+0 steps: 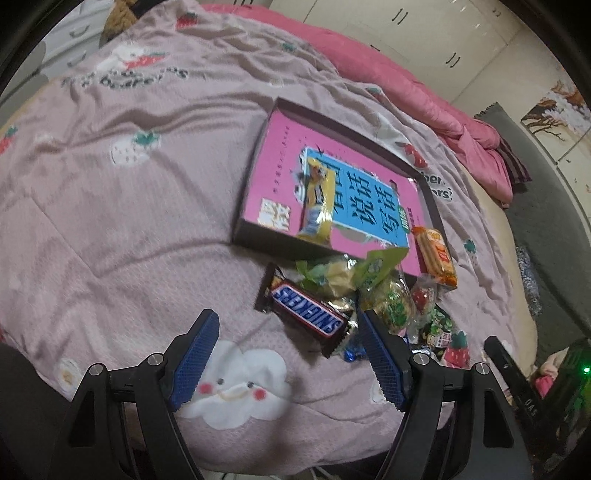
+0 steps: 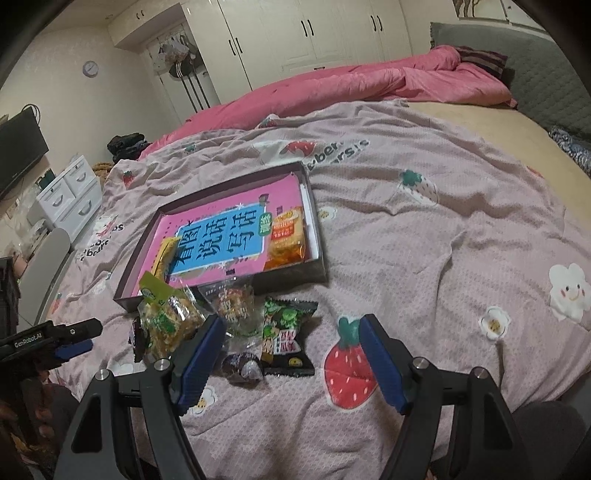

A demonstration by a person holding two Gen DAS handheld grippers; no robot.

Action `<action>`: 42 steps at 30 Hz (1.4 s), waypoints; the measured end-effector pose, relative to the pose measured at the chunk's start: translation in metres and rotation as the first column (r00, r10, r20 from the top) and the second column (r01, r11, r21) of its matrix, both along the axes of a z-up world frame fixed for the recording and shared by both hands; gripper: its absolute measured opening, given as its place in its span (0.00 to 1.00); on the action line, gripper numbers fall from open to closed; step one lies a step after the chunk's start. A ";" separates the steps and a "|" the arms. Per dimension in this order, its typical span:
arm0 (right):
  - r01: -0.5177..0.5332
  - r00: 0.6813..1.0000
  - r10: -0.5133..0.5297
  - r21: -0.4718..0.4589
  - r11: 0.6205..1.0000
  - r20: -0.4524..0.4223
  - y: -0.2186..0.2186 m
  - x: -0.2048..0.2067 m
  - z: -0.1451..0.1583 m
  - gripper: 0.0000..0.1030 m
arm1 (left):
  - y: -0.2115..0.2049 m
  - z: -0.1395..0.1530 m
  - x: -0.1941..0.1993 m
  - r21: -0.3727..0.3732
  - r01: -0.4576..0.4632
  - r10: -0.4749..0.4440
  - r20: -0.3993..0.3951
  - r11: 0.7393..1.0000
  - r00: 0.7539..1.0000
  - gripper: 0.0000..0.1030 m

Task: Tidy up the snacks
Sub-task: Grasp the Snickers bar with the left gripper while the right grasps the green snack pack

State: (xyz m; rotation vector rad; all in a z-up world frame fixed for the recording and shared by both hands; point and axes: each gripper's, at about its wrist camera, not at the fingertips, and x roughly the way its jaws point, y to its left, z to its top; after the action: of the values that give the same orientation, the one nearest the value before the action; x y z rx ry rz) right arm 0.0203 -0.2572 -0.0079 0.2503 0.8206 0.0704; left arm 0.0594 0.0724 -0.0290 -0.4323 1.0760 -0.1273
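Bed w/ pale pink strawberry-print blanket (image 1: 129,221). On it: shallow dark tray (image 1: 424,173), loose snack pile just beside tray incl. Snickers bar (image 1: 308,314), green-black packet (image 2: 286,332); pink duvet (image 2: 332,85) at far edge.

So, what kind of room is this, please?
Most likely a bedroom: the snacks lie on a bed's strawberry-print cover, a pink quilt is bunched behind, and white wardrobes line the wall.
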 end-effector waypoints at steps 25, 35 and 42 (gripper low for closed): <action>-0.037 0.990 0.034 -0.020 0.999 -0.136 0.015 0.033 -0.043 0.73 | -0.004 -0.042 0.026 -0.136 -0.124 0.105 -0.143 0.983 0.984 0.77; -0.046 0.989 0.041 -0.028 0.999 -0.143 0.016 0.040 -0.048 0.73 | -0.016 -0.053 0.037 -0.176 -0.192 0.155 -0.206 0.966 0.966 0.73; -0.069 0.986 0.060 -0.054 0.996 -0.158 0.020 0.046 -0.055 0.61 | -0.019 -0.061 0.042 -0.207 -0.198 0.151 -0.221 0.958 0.963 0.56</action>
State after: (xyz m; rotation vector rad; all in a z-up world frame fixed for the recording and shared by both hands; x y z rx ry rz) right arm 0.0659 -0.2375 -0.0626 0.1747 0.9853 0.0878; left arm 0.1013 0.0533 -0.0897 -0.7592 1.2235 -0.0488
